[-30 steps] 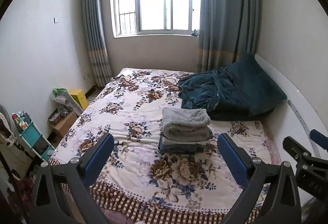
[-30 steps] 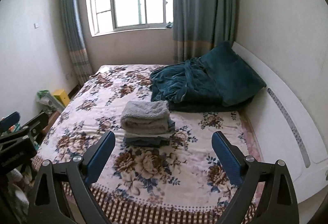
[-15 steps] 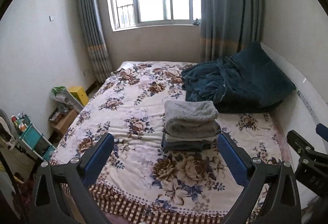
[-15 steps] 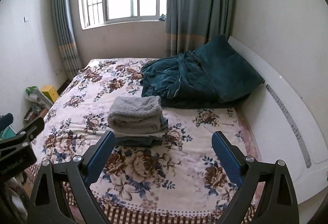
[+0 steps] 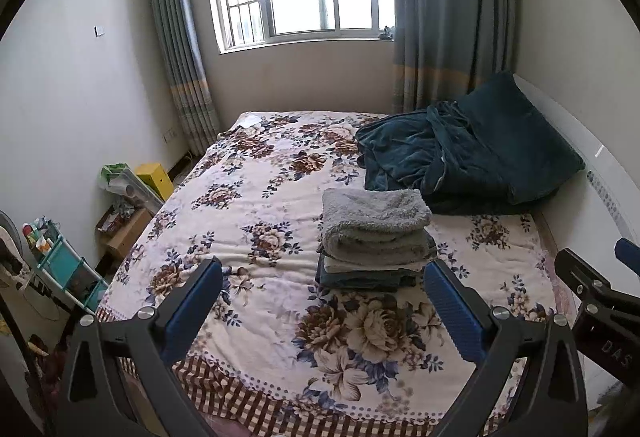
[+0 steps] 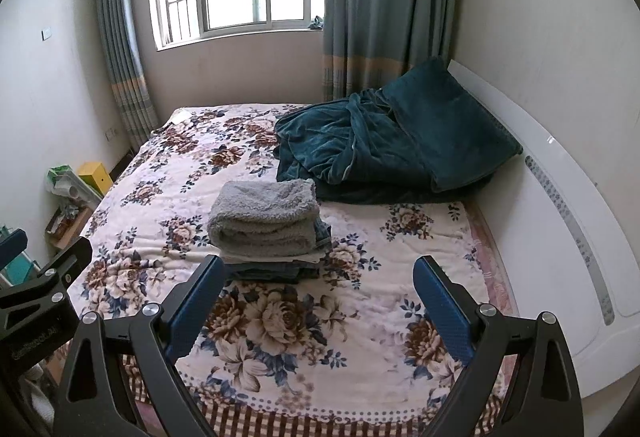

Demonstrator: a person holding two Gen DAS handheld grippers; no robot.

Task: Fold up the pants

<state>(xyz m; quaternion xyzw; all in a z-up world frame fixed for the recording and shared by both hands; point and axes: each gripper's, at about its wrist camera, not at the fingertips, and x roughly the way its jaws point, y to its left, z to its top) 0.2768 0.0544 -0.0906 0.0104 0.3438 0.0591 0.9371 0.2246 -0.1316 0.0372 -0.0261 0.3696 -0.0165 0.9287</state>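
We find the stack of folded garments topped by fluffy grey fleece pants (image 5: 374,221) mid-bed on the floral bedspread (image 5: 256,197), ahead of both empty, wide-open grippers, nearer the left gripper (image 5: 322,291) than the right gripper (image 6: 318,287).

Both the left gripper (image 5: 322,301) and the right gripper (image 6: 318,295) have black angular frames, 2 blue ribbed pads (image 5: 452,311) and silver screws.
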